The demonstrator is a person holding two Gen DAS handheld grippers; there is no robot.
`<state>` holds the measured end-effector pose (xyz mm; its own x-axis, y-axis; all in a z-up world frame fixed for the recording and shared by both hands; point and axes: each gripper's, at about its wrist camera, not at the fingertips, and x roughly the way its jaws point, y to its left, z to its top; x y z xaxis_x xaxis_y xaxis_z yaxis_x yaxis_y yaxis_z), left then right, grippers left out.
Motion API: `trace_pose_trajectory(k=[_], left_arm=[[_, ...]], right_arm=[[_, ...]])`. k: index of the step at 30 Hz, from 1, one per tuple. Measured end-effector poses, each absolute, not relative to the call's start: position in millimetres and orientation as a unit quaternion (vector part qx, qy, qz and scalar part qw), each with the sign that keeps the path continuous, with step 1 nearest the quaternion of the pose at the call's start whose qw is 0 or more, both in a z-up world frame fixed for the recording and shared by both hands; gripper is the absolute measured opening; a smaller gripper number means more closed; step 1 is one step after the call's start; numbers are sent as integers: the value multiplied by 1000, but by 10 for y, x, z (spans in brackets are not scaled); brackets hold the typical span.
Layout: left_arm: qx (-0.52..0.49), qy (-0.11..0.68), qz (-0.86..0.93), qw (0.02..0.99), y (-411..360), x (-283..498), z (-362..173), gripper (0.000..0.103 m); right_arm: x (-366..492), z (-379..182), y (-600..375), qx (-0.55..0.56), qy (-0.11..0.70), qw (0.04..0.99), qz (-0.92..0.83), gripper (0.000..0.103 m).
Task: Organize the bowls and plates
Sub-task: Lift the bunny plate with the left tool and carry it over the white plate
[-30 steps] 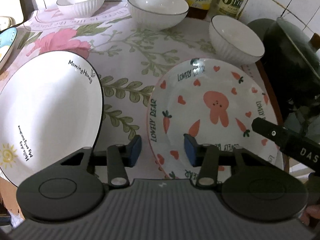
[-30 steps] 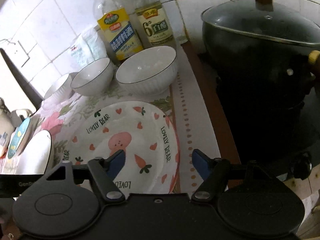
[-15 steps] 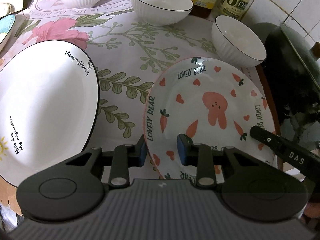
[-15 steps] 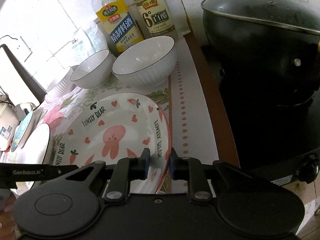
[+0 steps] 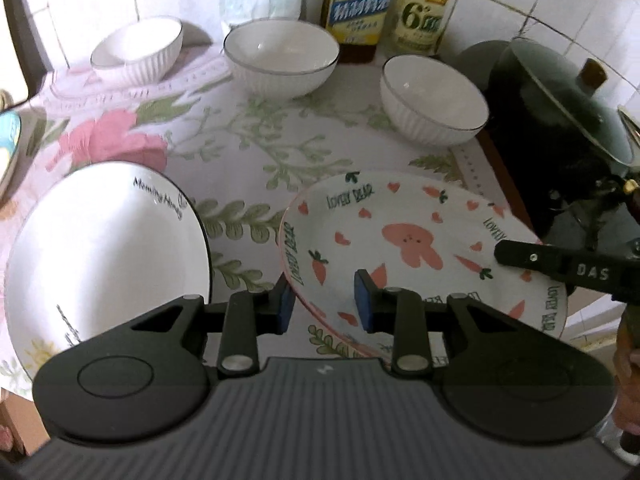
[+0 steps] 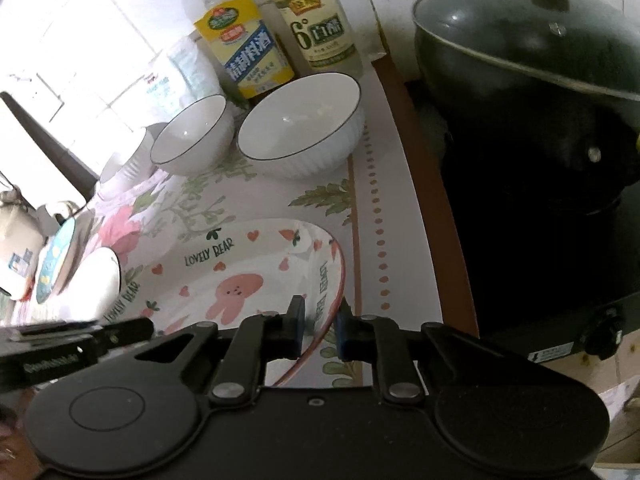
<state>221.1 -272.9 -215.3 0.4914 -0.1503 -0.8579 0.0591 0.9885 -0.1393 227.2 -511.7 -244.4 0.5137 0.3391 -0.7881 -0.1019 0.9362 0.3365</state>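
Note:
The bunny plate marked "Lovely Bear" is lifted off the floral cloth and tilted. My left gripper is shut on its left rim. My right gripper is shut on its right rim, and the plate also shows in the right wrist view. A white oval plate marked "Morning Honey" lies to the left. Three white bowls stand at the back: left, middle, right.
Two bottles and a white bag stand by the tiled wall. A dark lidded pot sits on a stove to the right. A blue-patterned plate and a white kettle are at the far left.
Both grippers closed on the bunny plate's opposite rims, then raised it off the cloth; the views now sit higher and the plate is tilted.

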Motion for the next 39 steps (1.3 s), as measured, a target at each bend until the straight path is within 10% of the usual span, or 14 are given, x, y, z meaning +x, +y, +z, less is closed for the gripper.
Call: trace_pose_trajectory(k=[25,39], left_arm=[[-97,518,-9,850,-1468,1447,-1237,30],[-114,553,41,824,-761,1467,-1601,30]], right_arm=[[1883,-1656,-3927,64,458,852,246,20],[2030,-2075,-3164,66,492,821,282,20]])
